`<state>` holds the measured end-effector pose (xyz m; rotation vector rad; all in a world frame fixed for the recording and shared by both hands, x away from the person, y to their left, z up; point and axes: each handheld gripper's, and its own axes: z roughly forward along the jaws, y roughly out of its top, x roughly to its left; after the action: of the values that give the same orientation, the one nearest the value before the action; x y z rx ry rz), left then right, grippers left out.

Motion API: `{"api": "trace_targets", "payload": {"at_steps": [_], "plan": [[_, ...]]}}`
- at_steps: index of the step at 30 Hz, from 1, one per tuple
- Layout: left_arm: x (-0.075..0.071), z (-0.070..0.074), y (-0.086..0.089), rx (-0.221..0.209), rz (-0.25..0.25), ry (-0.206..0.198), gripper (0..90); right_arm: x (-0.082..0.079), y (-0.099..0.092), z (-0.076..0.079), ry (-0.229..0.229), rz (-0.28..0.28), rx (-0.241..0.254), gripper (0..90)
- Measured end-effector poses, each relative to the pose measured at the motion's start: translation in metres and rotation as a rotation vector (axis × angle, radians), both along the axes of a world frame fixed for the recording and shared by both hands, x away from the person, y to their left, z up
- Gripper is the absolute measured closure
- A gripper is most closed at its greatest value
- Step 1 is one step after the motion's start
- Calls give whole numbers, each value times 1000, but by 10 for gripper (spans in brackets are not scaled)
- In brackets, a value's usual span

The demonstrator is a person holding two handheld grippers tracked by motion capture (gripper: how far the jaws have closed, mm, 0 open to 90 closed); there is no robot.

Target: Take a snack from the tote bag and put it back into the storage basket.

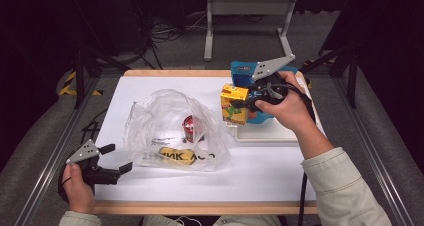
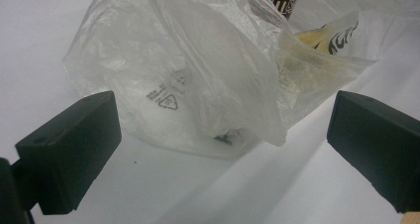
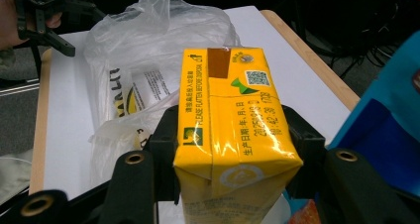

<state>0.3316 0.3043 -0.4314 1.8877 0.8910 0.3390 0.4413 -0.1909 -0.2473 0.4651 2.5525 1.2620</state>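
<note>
We are finding the right gripper [image 1: 250, 100] clamped on a yellow drink carton [image 1: 234, 104], one black jaw pressing each broad side, as the right gripper view confirms [image 3: 237, 135]. The carton is being held clear of the table [image 1: 280, 186], at the near-left edge of the blue box [image 1: 241, 72] and the white tray [image 1: 272, 133] on the right side.

The relation that matters: the clear plastic bag [image 1: 170, 128] is lying to the left of the held carton, toward the middle of the table, with a red-capped item [image 1: 190, 126] and a yellow packet [image 1: 176, 156] already inside it. In the right gripper view the carton's long axis is pointing away from the jaws and toward the bag [image 3: 148, 50], so we are judging the coming move to be a level carry leftward, top end leading.

The left gripper [image 1: 116, 158] is sitting at the near-left corner, jaws standing wide apart and holding nothing; its own view is showing the bag [image 2: 198, 75] just ahead of them, not touched. We are noting it as the nearer hand to the bag. We cannot tell where the bag's mouth is facing; we are judging this the principal risk to insertion.
</note>
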Motion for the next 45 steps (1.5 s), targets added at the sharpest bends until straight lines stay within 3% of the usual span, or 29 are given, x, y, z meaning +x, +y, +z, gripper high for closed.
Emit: {"api": "trace_targets", "payload": {"at_steps": [20, 45], "plan": [[0, 0, 0, 2, -1, 0, 8, 10, -31, -10, -31, -62, -46, 523], [0, 0, 0, 3, -4, 1, 9, 22, -46, -60, -8, -60, -52, 522]]}}
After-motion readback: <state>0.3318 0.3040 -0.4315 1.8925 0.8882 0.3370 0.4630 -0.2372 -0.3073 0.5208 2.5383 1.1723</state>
